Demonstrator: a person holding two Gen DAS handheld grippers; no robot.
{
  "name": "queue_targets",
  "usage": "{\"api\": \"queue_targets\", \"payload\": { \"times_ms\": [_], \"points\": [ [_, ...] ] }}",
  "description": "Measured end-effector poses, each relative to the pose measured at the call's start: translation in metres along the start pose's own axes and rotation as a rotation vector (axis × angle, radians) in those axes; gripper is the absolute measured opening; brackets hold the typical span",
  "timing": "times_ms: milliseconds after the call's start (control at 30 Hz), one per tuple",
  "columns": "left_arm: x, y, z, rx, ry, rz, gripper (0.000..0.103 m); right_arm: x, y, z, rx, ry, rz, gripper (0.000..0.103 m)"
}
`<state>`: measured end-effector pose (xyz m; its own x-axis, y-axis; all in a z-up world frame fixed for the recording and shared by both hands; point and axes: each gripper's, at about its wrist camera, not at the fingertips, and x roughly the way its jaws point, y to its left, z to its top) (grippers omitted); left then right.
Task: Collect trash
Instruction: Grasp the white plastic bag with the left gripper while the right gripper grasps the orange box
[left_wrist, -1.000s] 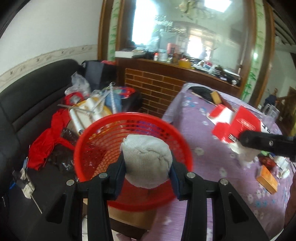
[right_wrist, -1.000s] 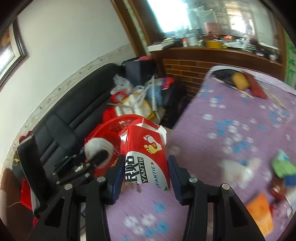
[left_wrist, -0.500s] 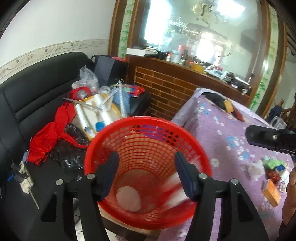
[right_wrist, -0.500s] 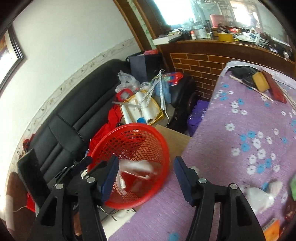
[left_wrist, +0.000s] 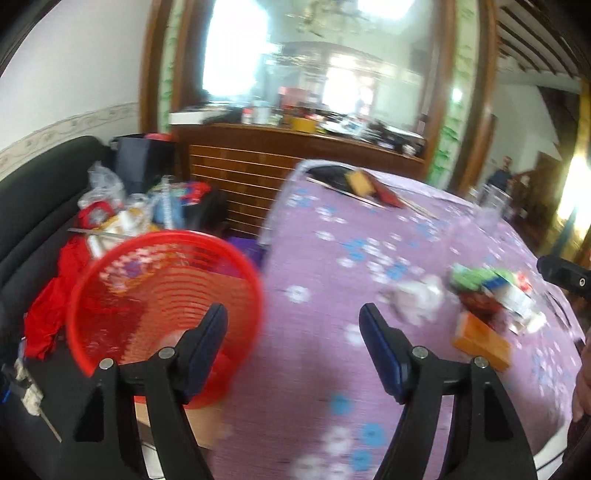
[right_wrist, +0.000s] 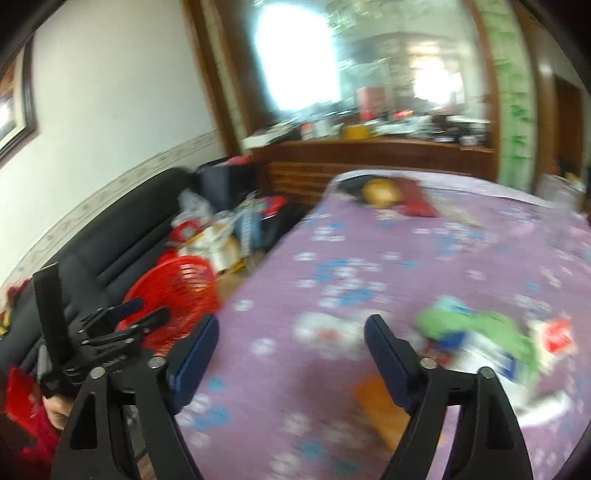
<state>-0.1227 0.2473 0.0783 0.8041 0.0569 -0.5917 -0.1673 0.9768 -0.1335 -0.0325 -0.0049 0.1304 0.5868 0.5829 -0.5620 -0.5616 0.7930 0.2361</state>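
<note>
Grippers both stand wide and hold nothing: left gripper (left_wrist: 293, 325) spans the rim of the red latticed plastic basket (left_wrist: 162, 291) and the purple floral cloth of the worktop (left_wrist: 332, 369); right gripper (right_wrist: 291, 338) hangs over that cloth. Remaining trash lies on the cloth, blurred: crumpled white tissue (left_wrist: 417, 299), flat orange box (left_wrist: 482, 341), green wrapper (right_wrist: 476, 328).
</note>
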Motion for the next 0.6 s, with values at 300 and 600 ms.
{"api": "queue_targets", "payload": {
  "times_ms": [300,600],
  "points": [
    [0.029,-0.078,-0.007,0.116,0.093,-0.106,0.074,-0.053,-0.091,-0.061,0.163,-0.014,-0.07,0.085],
    [0.028,-0.092,-0.002,0.152,0.091,-0.105,0.076,-0.018,-0.084,-0.074,0.013,0.13,-0.037,0.085]
  ]
}}
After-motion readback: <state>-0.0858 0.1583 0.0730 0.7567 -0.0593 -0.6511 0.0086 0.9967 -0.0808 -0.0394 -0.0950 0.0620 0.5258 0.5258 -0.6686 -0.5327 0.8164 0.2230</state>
